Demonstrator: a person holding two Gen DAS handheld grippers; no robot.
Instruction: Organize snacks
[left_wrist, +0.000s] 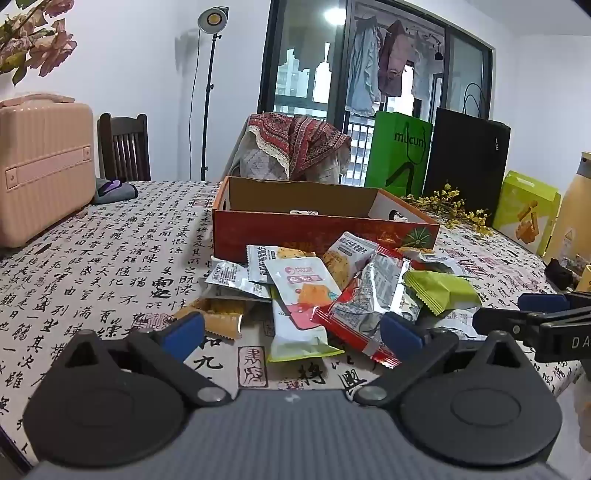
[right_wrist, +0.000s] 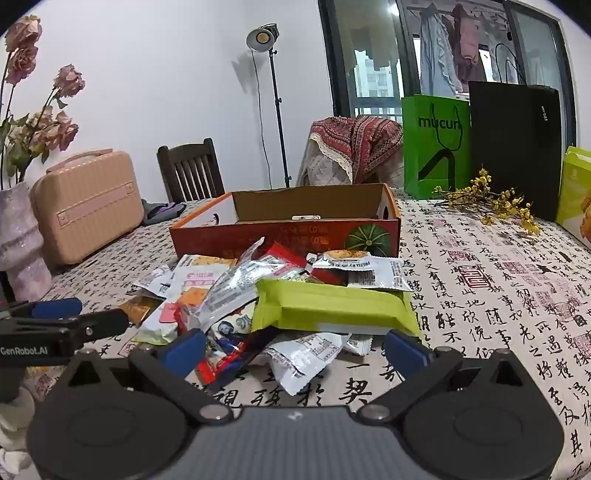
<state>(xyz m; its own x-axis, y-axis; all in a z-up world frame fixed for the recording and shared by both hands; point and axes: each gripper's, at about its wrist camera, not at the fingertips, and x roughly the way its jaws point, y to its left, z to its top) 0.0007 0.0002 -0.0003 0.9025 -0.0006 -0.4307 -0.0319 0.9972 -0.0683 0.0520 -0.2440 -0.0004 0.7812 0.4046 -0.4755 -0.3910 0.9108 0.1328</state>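
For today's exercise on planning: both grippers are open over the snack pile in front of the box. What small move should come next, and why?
Probably ease the right gripper forward around the green packet. It lies on top of the pile, nearest those open jaws, and the box behind looks nearly empty.

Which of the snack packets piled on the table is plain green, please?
The lime-green crimped-edge snack packet lying on the pile's right side, before the red cardboard box. It alone is plain green; the others are white, silver, red or orange.
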